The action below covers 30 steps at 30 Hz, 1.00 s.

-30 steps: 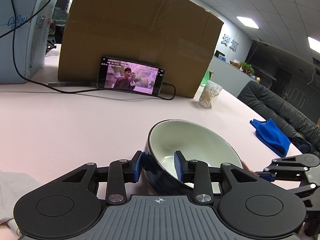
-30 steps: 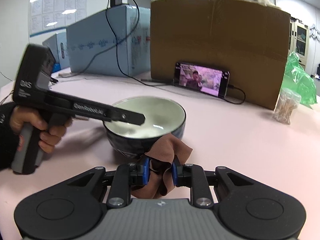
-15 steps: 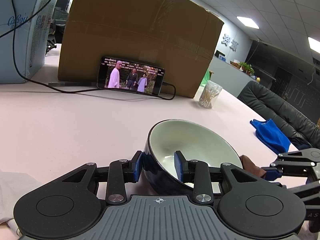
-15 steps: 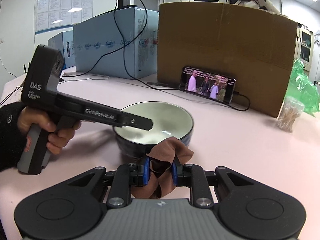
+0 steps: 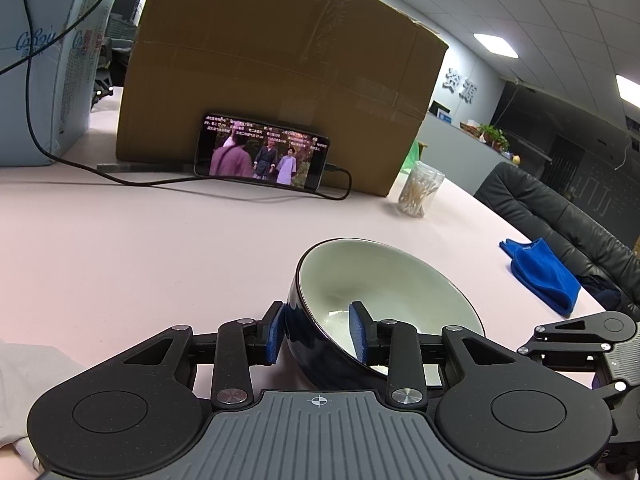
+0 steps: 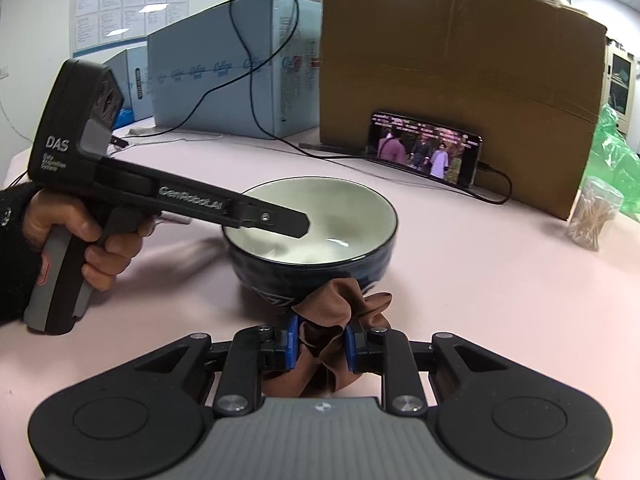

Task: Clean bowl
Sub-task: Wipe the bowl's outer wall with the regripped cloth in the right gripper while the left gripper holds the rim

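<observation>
Bowl: a dark blue ceramic bowl with a pale glazed inside (image 5: 384,300) stands on the pale pink table (image 5: 140,248), in front of the cardboard box and near the table's right edge as the left wrist view frames it
Left gripper: the black two-finger left gripper with blue pads (image 5: 318,334) is clenched on the bowl's near wall, one pad on the dark outside, the other inside against the pale glaze
Left hand: a hand in a dark sleeve (image 6: 80,232) wraps the grey handle of that tool, seen from the right wrist view
Right gripper: the black right gripper with blue pads (image 6: 320,342) grasps a crumpled brown cloth (image 6: 340,312), held just in front of the bowl's outer wall; contact with the bowl cannot be told
Backdrop: a large brown cardboard box (image 5: 280,68) props a smartphone playing a video (image 5: 262,156), with a black cable trailing from it
Also on the table: a clear jar of cotton swabs (image 5: 420,188), a folded blue cloth (image 5: 544,276) and a light blue printed carton (image 6: 232,80)
</observation>
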{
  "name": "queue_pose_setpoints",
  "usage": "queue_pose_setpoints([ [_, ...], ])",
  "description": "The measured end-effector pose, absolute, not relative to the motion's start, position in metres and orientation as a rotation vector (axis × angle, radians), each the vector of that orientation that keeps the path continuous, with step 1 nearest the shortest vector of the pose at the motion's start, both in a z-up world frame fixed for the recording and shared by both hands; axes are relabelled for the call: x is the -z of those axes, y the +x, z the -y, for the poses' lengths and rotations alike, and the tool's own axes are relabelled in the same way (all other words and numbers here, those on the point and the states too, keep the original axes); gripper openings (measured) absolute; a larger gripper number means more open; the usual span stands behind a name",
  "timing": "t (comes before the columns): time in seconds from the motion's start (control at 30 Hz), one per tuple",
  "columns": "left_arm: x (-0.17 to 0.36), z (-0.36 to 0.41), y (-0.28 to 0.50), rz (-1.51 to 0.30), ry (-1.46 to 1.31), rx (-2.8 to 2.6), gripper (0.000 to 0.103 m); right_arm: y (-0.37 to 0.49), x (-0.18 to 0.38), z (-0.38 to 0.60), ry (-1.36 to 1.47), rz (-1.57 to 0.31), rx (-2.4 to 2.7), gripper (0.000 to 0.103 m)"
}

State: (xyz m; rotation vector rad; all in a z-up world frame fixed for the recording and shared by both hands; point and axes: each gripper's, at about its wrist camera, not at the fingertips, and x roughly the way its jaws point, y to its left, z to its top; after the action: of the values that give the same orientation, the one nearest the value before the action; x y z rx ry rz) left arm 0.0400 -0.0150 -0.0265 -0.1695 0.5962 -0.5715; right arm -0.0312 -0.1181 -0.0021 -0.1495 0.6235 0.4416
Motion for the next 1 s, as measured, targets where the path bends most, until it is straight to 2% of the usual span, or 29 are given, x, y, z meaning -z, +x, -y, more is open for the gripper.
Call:
queue_pose_setpoints([
  [0.27, 0.027, 0.015, 0.04, -0.596, -0.169, 0.571, 0.032, -0.029, -0.012, 0.127, -0.203, -0.588, -0.385, 0.024],
  [1.0, 0.028, 0.013, 0.042, -0.595, -0.169, 0.572, 0.032, -0.022, 0.003, 0.117, -0.261, -0.638, -0.438, 0.024],
])
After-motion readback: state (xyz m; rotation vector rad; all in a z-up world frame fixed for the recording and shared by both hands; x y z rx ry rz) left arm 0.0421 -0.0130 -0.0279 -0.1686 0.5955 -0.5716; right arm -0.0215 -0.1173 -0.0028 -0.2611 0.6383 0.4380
